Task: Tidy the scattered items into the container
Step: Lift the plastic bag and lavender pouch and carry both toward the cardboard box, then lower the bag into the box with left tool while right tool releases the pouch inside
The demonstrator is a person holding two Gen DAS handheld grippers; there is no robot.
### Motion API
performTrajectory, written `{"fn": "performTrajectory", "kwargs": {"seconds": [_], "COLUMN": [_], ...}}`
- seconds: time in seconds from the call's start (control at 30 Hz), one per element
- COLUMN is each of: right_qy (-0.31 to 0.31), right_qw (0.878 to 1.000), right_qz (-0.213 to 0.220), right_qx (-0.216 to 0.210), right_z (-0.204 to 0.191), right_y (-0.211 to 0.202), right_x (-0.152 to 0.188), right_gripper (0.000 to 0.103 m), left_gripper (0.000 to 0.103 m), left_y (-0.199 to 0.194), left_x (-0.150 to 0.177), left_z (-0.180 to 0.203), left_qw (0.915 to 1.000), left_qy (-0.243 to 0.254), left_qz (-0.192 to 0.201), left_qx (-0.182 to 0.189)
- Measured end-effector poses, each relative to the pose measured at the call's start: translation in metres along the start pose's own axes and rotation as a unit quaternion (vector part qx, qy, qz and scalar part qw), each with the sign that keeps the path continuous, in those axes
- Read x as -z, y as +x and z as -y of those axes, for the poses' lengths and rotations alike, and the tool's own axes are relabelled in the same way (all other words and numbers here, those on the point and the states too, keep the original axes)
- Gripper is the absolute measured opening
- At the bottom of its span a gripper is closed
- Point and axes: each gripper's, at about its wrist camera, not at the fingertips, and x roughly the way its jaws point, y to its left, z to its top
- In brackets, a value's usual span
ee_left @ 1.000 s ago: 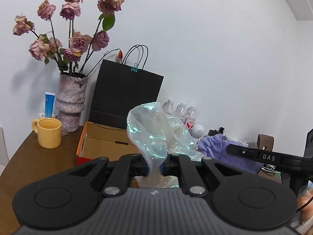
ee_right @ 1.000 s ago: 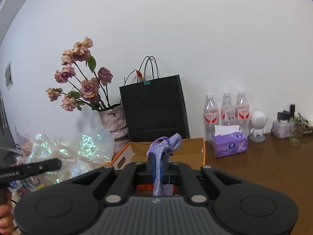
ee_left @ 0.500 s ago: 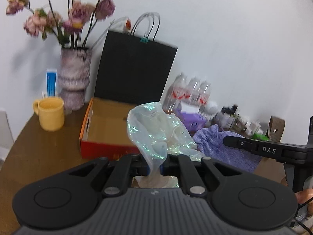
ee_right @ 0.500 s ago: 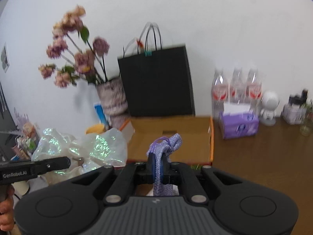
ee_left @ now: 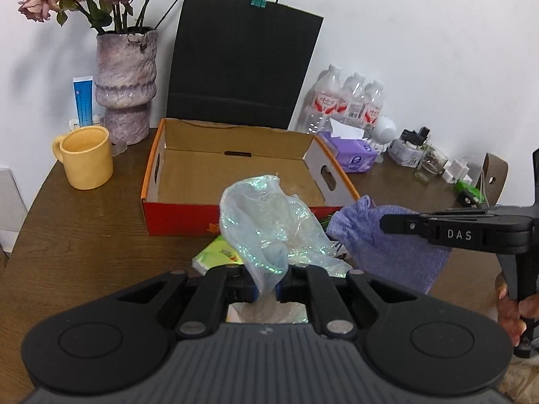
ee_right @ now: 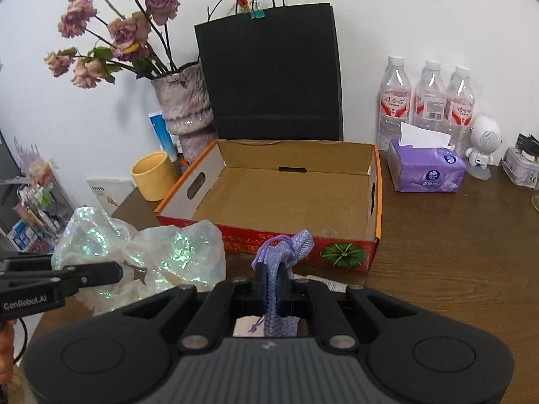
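— Left wrist view: what does the left gripper (ee_left: 266,291) hold?
— It is clenched on a crumpled iridescent clear plastic bag (ee_left: 269,222), low in the frame's centre, in front of the open orange-rimmed cardboard box (ee_left: 235,168).
— And the right wrist view?
— The right gripper (ee_right: 274,284) is clamped on a lilac knitted drawstring pouch (ee_right: 286,247) at lower centre, just before the box's red front wall. The box sits mid-frame on the brown wooden table (ee_right: 454,235), its floor bare.
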Motion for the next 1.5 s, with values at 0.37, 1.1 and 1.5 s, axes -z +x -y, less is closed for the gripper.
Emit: {"fn": "performTrajectory", "kwargs": {"seconds": [0.37, 1.1, 1.5], "right_qy": [-0.004, 0.057, 0.088], "right_qw": [1.0, 0.996, 0.993], "right_qz": [0.012, -0.009, -0.021], "right_qx": [0.02, 0.072, 0.08], "right_z": [-0.002, 0.052, 0.08], "right_y": [0.031, 0.198, 0.251], "right_x": [-0.057, -0.118, -0.109], "right_gripper": [0.004, 0.004, 0.006], "left_gripper": [0.009, 0.009, 0.012], "left_y": [0.026, 0.202, 0.256], "left_x": [-0.06, -0.125, -0.122], "left_z": [-0.006, -0.053, -0.072], "left_qw": [0.9993, 0.9926, 0.99], "left_qy": [-0.011, -0.098, -0.084], "left_qz": [0.03, -0.029, -0.064], "left_qx": [-0.021, -0.066, -0.094]}}
